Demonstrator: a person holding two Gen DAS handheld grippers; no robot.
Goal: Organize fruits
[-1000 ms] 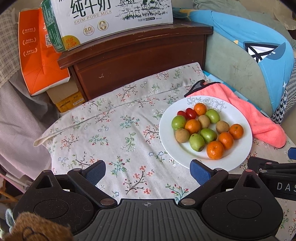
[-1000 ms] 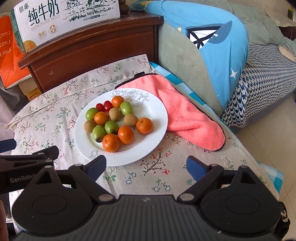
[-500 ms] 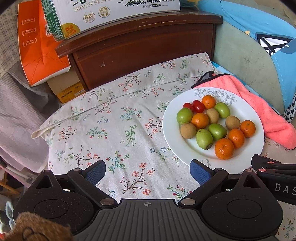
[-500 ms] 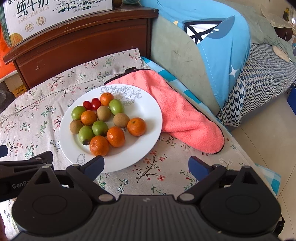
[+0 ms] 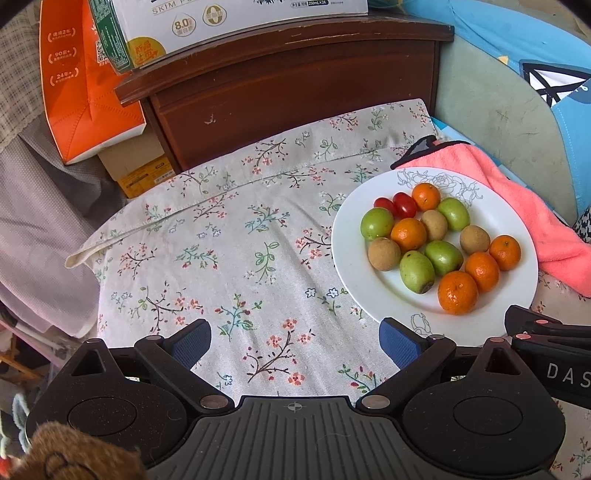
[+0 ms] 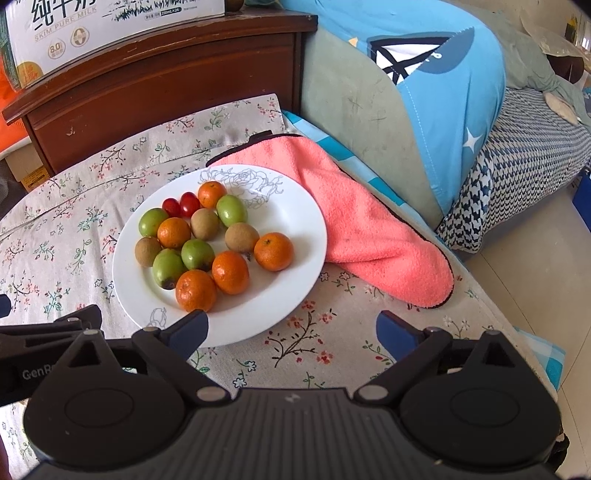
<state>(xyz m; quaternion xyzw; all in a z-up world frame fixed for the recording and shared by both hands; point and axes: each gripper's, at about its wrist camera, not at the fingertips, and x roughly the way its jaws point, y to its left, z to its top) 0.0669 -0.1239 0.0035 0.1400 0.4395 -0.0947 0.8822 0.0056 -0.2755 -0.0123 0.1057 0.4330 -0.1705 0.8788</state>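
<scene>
Bright, even daylight fills both views; fruit on the plate (image 6: 295, 236) ahead of the right tongs (image 6: 291, 328) casts soft short shadows. Focus is sharp centrally; fisheye bending and dark vignetting mark the corners.

A glossy white glazed plate (image 6: 295, 258) sits on matt floral cloth (image 5: 221, 258), its far edge touching a fluffy pink towel (image 6: 369, 229). Smooth green fruits (image 6: 197, 254) shine beside dimpled oranges (image 6: 195, 290). Behind, scuffed dark wood (image 5: 295, 96) carries a printed cardboard box (image 5: 236, 22).
</scene>
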